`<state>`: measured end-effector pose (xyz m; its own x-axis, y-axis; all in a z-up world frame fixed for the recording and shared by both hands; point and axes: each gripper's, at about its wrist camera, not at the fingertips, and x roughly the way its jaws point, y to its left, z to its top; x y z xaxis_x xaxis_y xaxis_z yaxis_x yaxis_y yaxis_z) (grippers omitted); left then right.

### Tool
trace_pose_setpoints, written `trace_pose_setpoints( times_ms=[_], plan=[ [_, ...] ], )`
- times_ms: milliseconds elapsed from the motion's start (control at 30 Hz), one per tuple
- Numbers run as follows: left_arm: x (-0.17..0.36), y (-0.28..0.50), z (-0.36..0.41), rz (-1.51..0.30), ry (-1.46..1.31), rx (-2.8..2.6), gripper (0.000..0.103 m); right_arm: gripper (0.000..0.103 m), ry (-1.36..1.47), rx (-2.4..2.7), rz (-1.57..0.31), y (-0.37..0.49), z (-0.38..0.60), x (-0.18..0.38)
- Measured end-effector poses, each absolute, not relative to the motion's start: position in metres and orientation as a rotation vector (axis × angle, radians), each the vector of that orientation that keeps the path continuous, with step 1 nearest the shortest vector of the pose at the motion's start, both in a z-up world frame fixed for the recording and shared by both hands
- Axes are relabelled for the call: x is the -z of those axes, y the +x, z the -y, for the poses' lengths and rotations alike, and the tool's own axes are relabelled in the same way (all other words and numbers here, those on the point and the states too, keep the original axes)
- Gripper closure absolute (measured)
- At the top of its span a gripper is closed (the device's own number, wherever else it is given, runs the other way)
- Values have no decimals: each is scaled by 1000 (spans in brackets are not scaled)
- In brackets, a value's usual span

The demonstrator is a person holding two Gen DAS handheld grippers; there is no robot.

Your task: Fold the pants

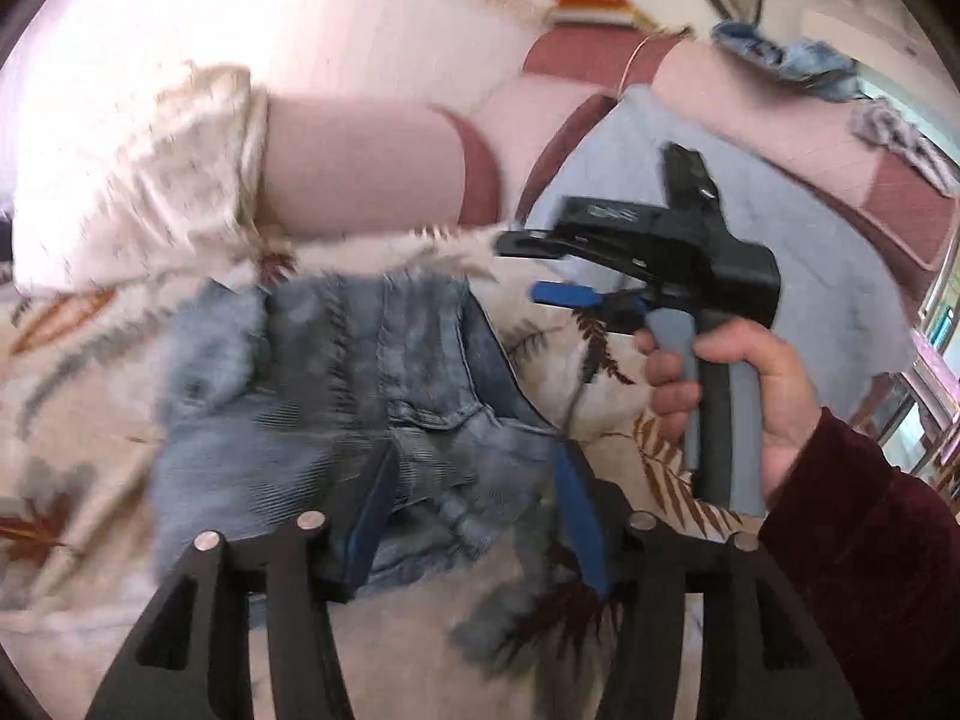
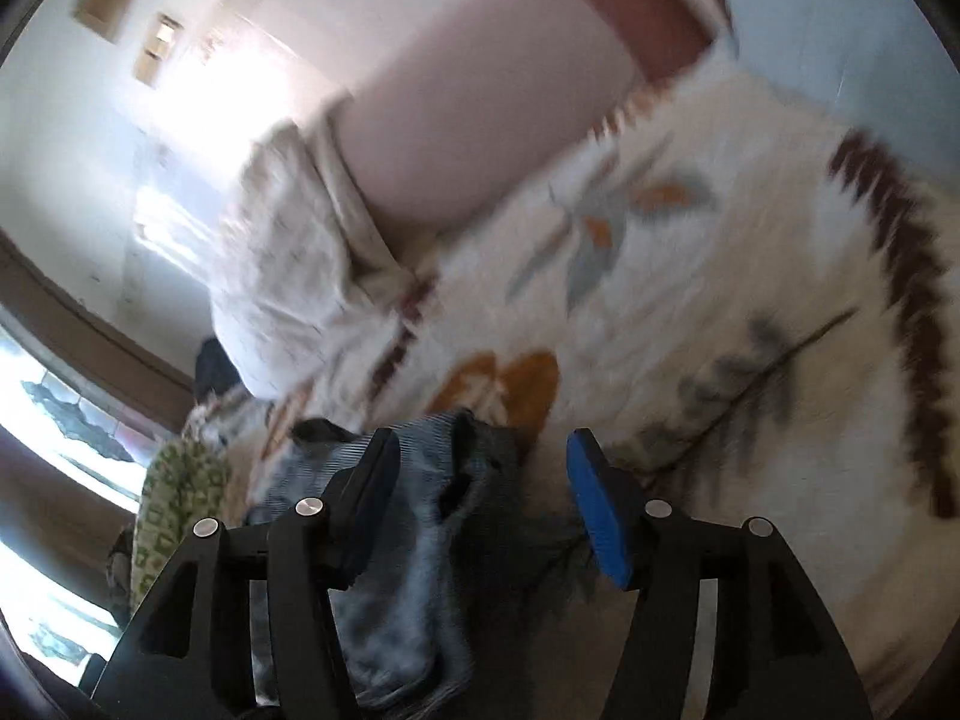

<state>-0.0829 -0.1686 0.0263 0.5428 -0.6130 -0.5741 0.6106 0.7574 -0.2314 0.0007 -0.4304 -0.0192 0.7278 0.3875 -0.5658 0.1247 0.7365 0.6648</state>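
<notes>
A pair of washed blue jeans [image 1: 372, 372] lies bunched and partly folded on a cream bedspread with leaf prints [image 1: 78, 360]. My left gripper [image 1: 474, 516] hangs over the near edge of the denim, jaws apart, and its blue pads [image 1: 579, 510] press on nothing. To the right, a hand in a dark red sleeve [image 1: 750, 384] holds my right gripper [image 1: 540, 270] just past the jeans' right edge. In the right wrist view, the right gripper [image 2: 480, 498] is open, with a strip of the jeans [image 2: 408, 570] lying loose under its left finger. Both views are blurred.
Pink cushions [image 1: 360, 168] and a cream pillow [image 1: 132, 180] line the far side of the bed. A pale blue cloth [image 1: 720, 210] lies at the right, with more denim garments [image 1: 780, 54] behind it. A green patterned cloth [image 2: 180, 498] hangs at the bed's edge.
</notes>
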Motion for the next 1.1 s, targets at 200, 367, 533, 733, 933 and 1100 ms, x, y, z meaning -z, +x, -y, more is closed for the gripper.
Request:
trace_pose_setpoints(
  times_ms=[200, 367, 533, 733, 933, 1100],
  plan=[
    [-49, -52, 101, -659, 82, 471, 45, 44, 746, -224, -642, -63, 397, -15],
    [-56, -7, 92, -689, 86, 379, 46, 44, 687, -254, -687, -78, 342, -7],
    [-36, 27, 127, -745, 142, 381, 55, 44, 583, -263, -761, -63, 313, 10],
    [-2, 54, 159, -824, 179, 351, 55, 46, 709, -228, -928, -49, 332, 50],
    [33, 62, 186, -865, 347, 285, 55, 48, 739, -241, -1006, -44, 341, 63],
    [51, 72, 186, -861, 334, 270, 54, 47, 803, -262, -1020, -41, 350, 70]
  ],
)
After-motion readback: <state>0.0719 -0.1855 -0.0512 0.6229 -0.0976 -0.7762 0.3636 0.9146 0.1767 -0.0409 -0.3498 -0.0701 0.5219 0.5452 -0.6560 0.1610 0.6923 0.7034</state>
